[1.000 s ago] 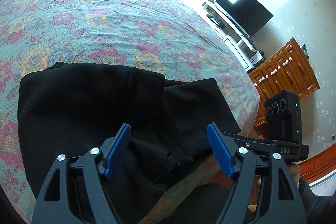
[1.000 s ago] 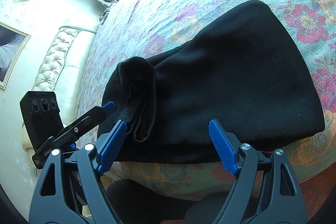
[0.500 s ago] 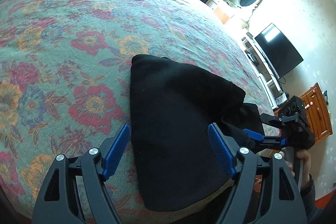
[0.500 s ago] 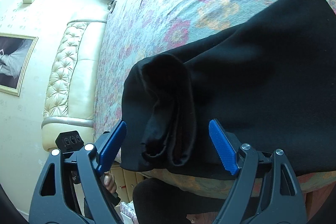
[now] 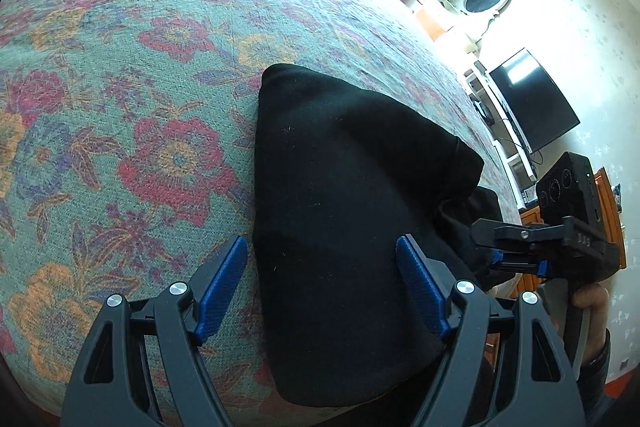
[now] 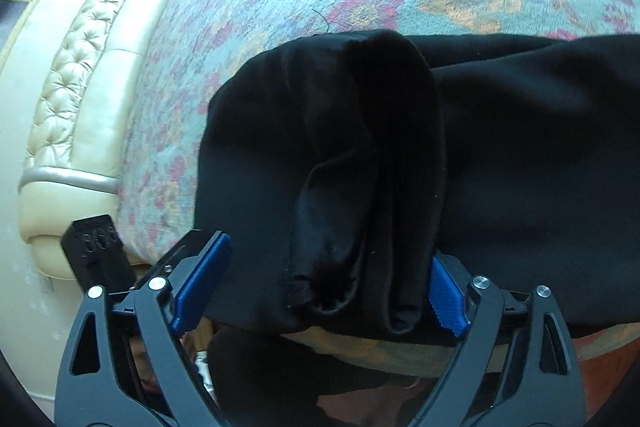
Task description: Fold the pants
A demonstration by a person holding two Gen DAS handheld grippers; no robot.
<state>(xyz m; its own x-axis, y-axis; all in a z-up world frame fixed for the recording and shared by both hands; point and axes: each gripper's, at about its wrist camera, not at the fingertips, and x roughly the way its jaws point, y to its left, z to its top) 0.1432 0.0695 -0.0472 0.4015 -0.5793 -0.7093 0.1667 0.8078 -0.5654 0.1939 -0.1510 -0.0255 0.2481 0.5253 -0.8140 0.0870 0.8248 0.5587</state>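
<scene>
Pants (image 5: 344, 195) folded on floral bedspread (image 5: 120, 87)

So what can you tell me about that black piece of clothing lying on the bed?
The black pants lie folded into a compact bundle near the edge of the bed, on the floral bedspread. The fabric looks soft, matte and fairly thick. One end shows bunched, rolled layers with an open hem; the rest lies smooth and flat. The left gripper and the right gripper each straddle an end with open jaws, not yet pinching it.
</scene>
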